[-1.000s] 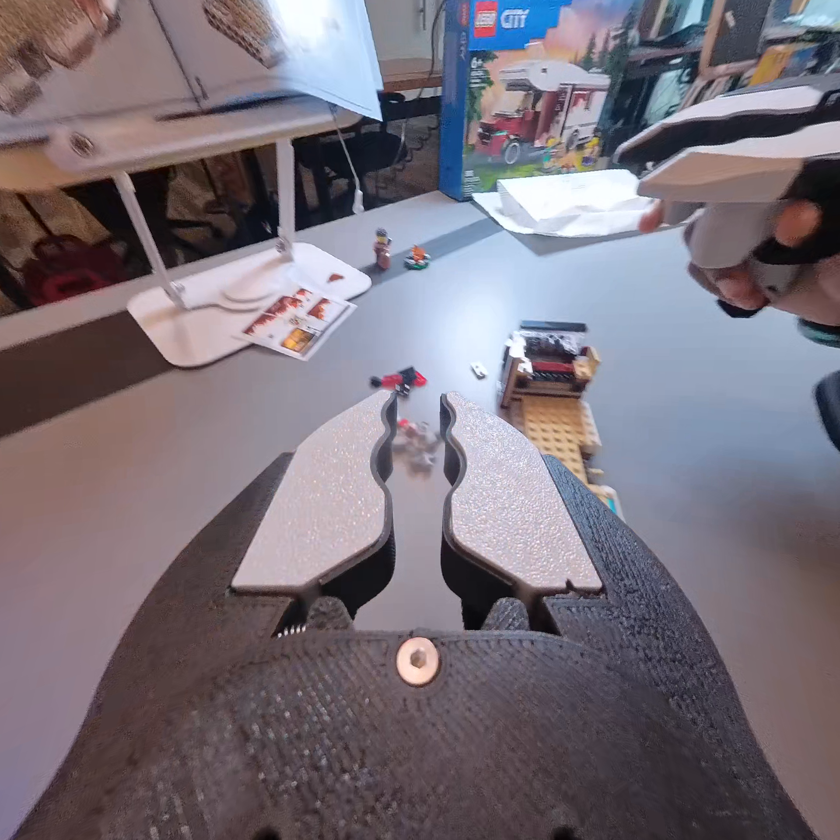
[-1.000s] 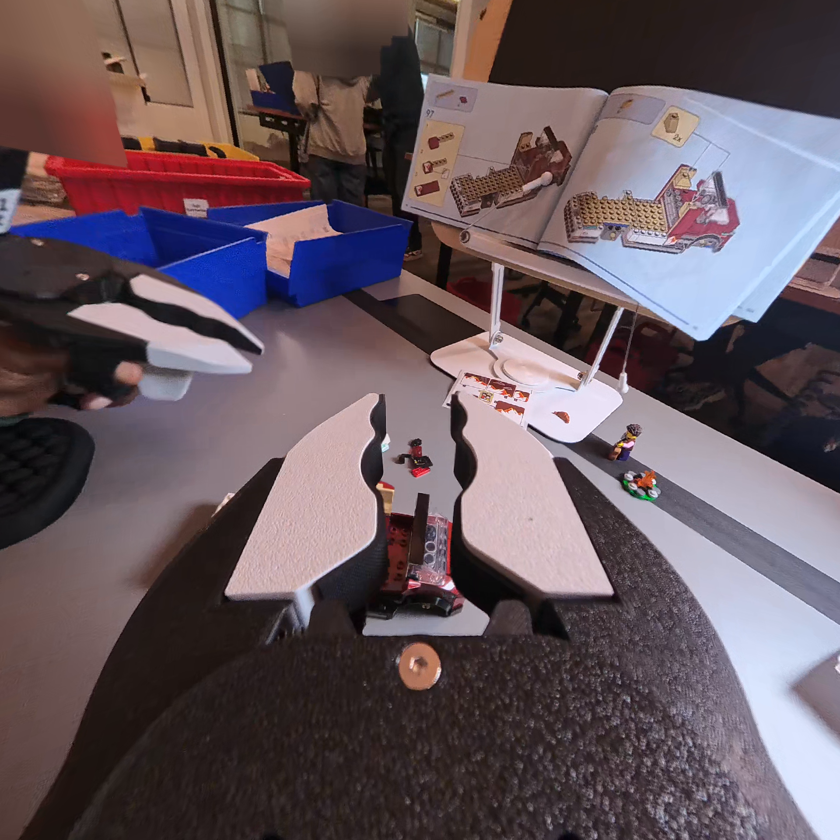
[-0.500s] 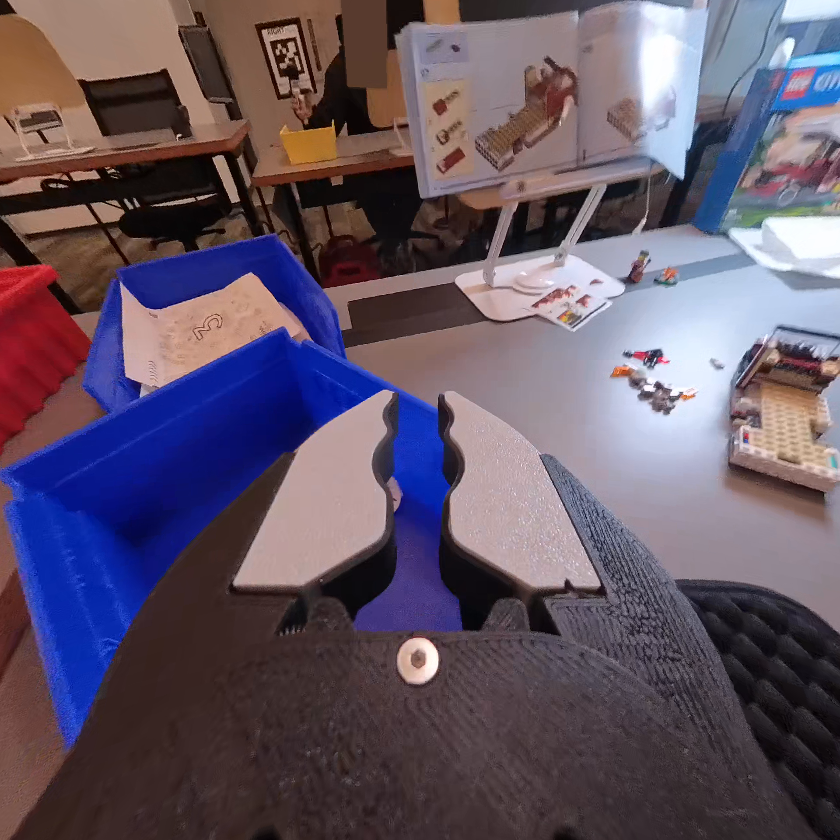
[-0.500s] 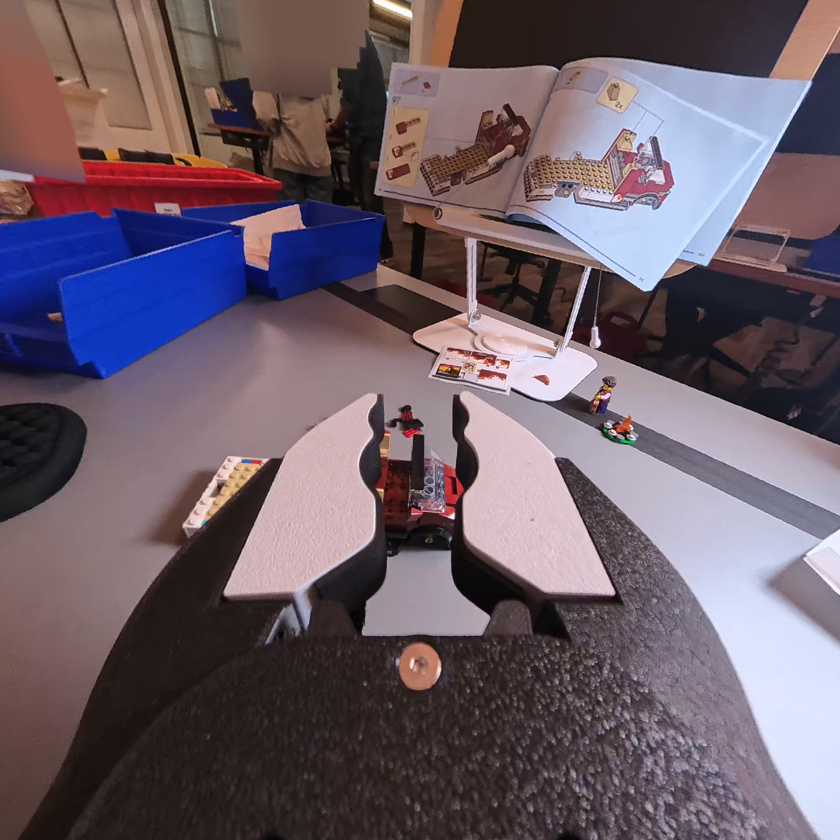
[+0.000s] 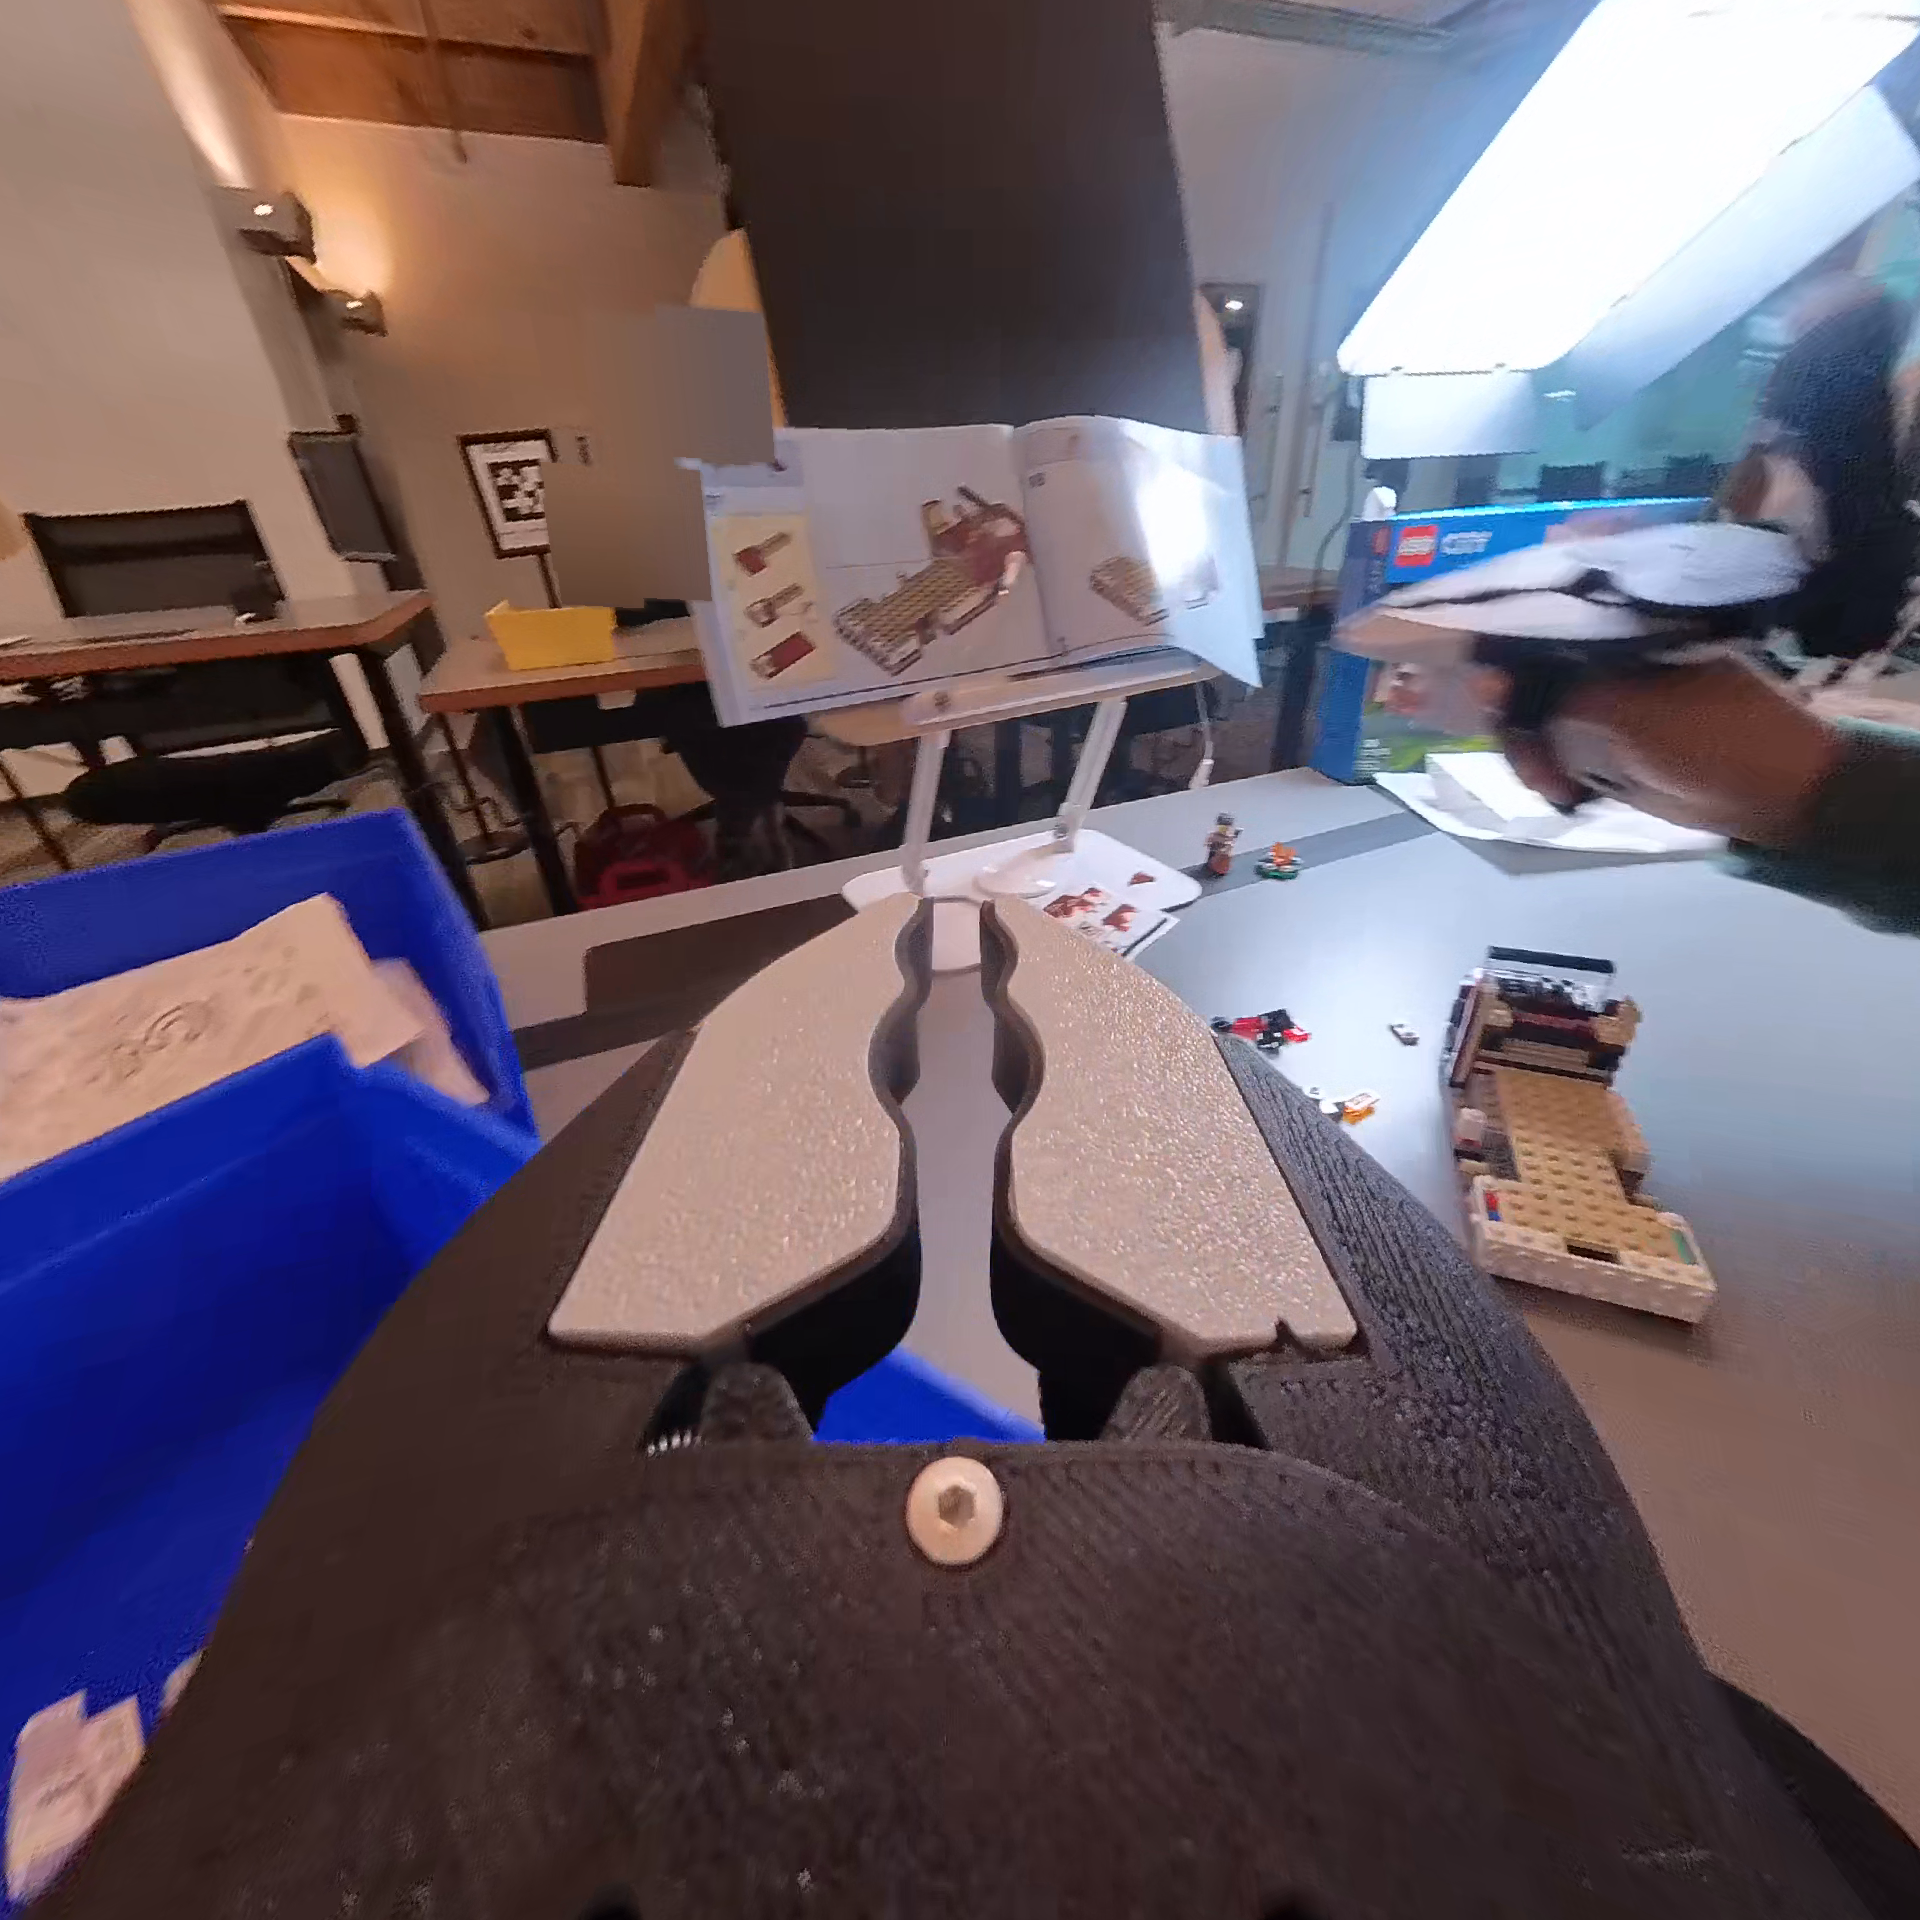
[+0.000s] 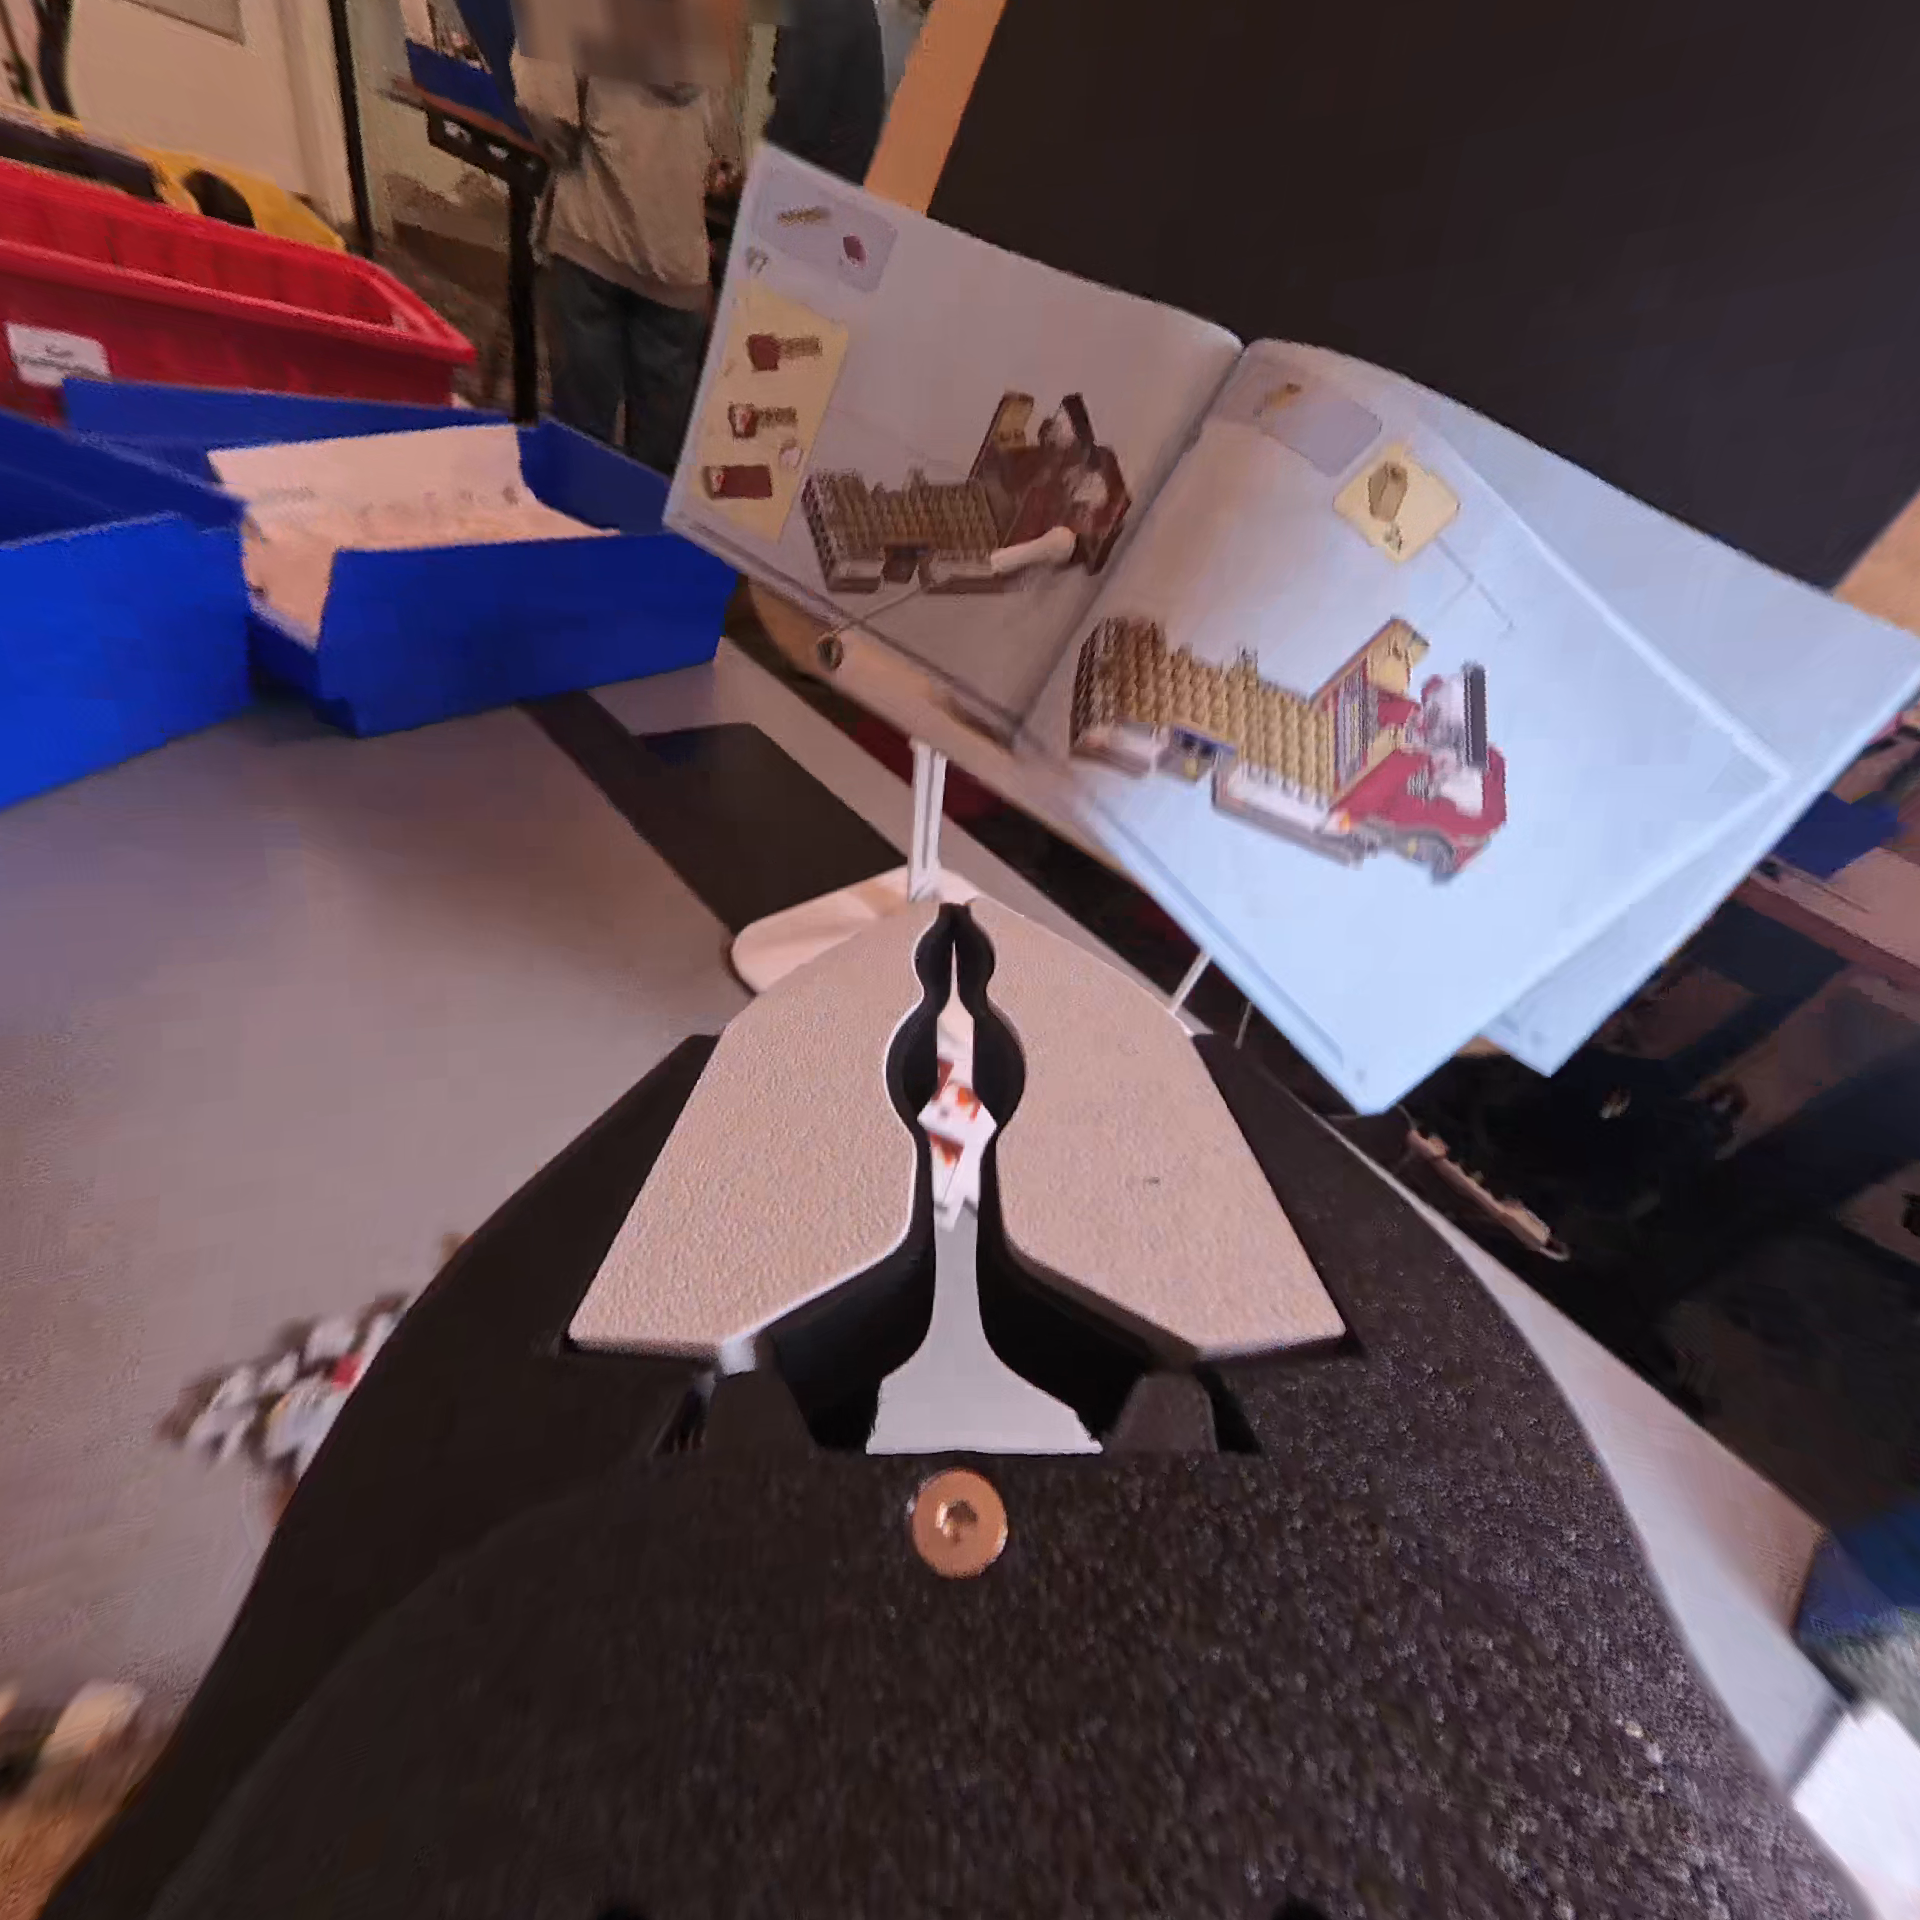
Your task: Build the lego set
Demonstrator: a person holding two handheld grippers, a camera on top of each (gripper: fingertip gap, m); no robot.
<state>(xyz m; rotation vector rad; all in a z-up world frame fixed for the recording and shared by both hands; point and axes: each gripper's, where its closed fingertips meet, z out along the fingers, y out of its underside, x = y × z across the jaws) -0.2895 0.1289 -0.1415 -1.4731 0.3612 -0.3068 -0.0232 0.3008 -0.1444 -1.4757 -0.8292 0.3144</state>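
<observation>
Beside the blue bin [image 5: 208,1247] on the gray counter [image 5: 1766,1039], the left gripper [image 5: 951,920] has come up with 2 fingers [image 5: 769,1143] slightly apart and empty, the tan lego build [image 5: 1558,1153] sits alone, and the right gripper [image 6: 954,914] has left it, fingers pressed together, so no piece is picked.

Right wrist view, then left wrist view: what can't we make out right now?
- Right wrist view: white-and-red bit in the right claw's gap. The claw covers most of it, so it's unclear whether it is held or lying behind.
- Right wrist view: loose bricks at lower left are motion-blurred and overlapped by the claw body.
- Left wrist view: near blue bin's contents are hidden by the left claw and cut off by the left edge.
- Left wrist view: small red-black piece is too small to identify.
</observation>
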